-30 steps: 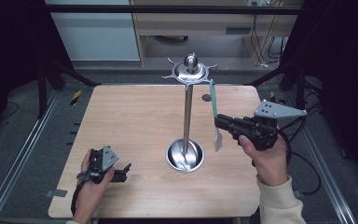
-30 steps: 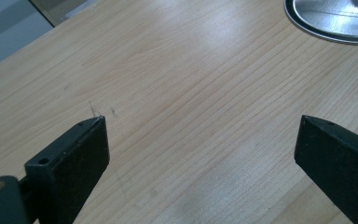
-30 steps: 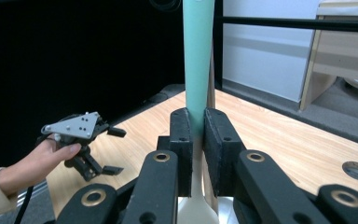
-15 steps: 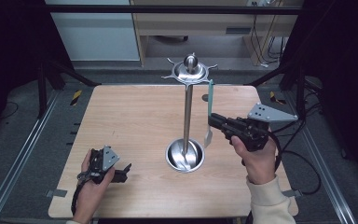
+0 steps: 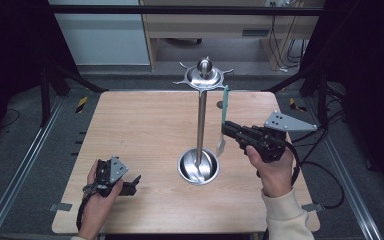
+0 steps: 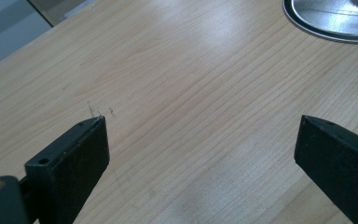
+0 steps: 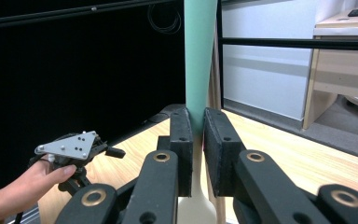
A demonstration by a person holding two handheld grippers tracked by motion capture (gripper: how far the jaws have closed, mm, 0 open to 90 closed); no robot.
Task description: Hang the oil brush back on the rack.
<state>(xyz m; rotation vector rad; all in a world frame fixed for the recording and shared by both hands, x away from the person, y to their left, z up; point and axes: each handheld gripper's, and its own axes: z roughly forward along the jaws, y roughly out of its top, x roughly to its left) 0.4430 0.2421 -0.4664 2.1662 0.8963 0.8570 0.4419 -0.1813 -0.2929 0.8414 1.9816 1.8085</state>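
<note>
Since the earlier frames the right gripper [image 5: 225,131] had carried the spoon [image 5: 223,120] in from the counter's right side toward the stand's pole, while the left gripper [image 5: 130,184] had stayed where it was. The right gripper's jaws were clamped on the spoon's pale green handle, which rose upright between the pads [image 7: 183,140] in the right gripper view, the light-coloured lower end hanging below them. In the high view the spoon hung just right of the metal stand [image 5: 200,117], its lower end above the rim of the stand's round base [image 5: 198,167], with its top near the spiked disc at the stand's head. The left gripper rested near the front left of the wooden counter [image 5: 140,125], its jaws apart over bare wood with nothing between them.
</note>
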